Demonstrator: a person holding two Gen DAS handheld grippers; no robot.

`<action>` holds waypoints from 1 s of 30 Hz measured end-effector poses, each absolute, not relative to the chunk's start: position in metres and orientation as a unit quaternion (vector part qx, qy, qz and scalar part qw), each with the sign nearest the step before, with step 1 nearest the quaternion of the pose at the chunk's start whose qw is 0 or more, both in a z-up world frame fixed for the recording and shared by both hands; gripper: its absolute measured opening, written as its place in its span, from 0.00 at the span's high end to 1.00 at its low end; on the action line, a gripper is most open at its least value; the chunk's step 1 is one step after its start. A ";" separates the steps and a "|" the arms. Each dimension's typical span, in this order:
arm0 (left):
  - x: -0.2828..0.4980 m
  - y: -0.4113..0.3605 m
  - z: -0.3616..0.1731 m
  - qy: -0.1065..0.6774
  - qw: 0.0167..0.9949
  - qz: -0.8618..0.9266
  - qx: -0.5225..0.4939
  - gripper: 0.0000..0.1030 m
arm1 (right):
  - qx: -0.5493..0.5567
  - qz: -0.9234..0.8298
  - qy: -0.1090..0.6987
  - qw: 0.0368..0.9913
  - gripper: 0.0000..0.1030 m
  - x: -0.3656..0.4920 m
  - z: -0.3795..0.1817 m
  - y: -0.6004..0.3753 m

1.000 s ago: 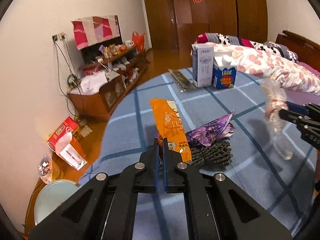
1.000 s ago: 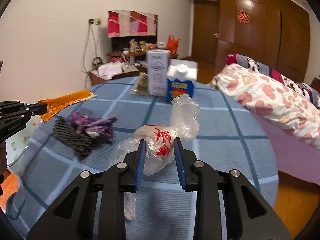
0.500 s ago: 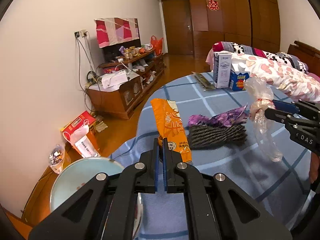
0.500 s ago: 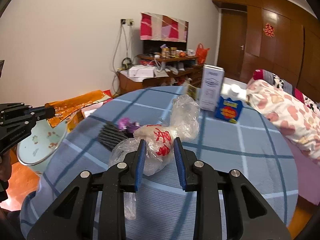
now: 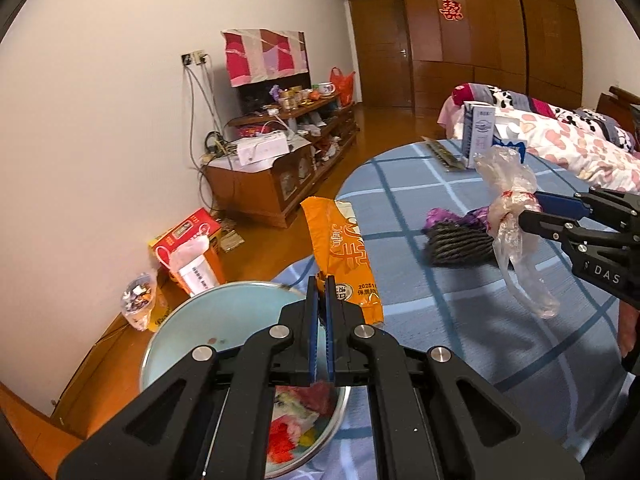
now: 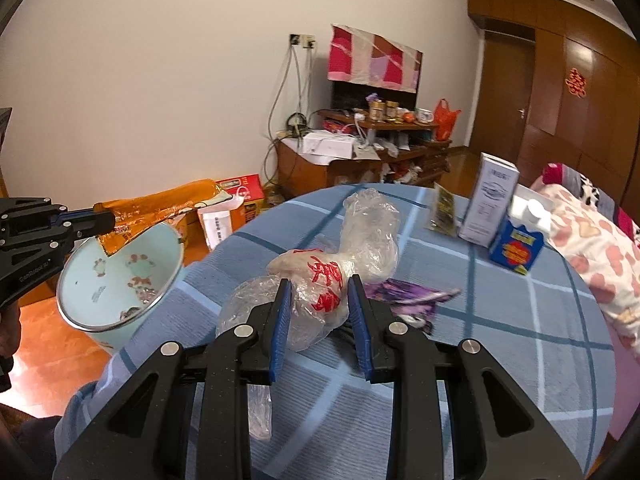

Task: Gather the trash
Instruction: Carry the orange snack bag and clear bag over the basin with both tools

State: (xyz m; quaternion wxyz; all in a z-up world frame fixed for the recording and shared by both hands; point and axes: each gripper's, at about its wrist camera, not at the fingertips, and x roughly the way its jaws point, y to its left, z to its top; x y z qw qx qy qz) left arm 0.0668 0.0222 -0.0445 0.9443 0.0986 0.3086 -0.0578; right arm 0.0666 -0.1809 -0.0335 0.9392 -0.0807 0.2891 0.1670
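My left gripper (image 5: pixel 320 292) is shut on an orange snack wrapper (image 5: pixel 340 252) and holds it over the rim of a pale blue trash bin (image 5: pixel 180 320) that has trash inside. The wrapper (image 6: pixel 160 208) and the bin (image 6: pixel 120 280) also show in the right wrist view. My right gripper (image 6: pixel 318 300) is shut on a crumpled clear plastic bag with red print (image 6: pixel 332 264), held above the blue checked table (image 6: pixel 500 340). A purple wrapper (image 5: pixel 452 216) lies on a dark knitted item (image 5: pixel 460 244) on the table.
A white carton (image 6: pixel 490 204), a blue box (image 6: pixel 516 244) and a flat packet (image 6: pixel 442 208) stand at the table's far side. A bed with a heart-print quilt (image 6: pixel 592 248) is on the right. A wooden cabinet (image 5: pixel 272 180) and red boxes (image 5: pixel 188 248) line the wall.
Both grippers have moved left toward the table's edge with their loads. The bin has come into view under the left gripper and the orange wrapper now hangs over it.
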 end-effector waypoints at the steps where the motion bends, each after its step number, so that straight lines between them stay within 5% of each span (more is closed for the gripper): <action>1: 0.066 0.025 -0.045 0.309 0.944 -0.054 0.098 0.97 | -0.082 0.172 0.289 0.938 0.72 0.067 -0.033 -0.177; 30: 0.051 0.089 -0.053 0.319 0.944 0.019 0.085 0.97 | -0.125 0.243 0.293 0.916 0.71 0.082 -0.035 -0.090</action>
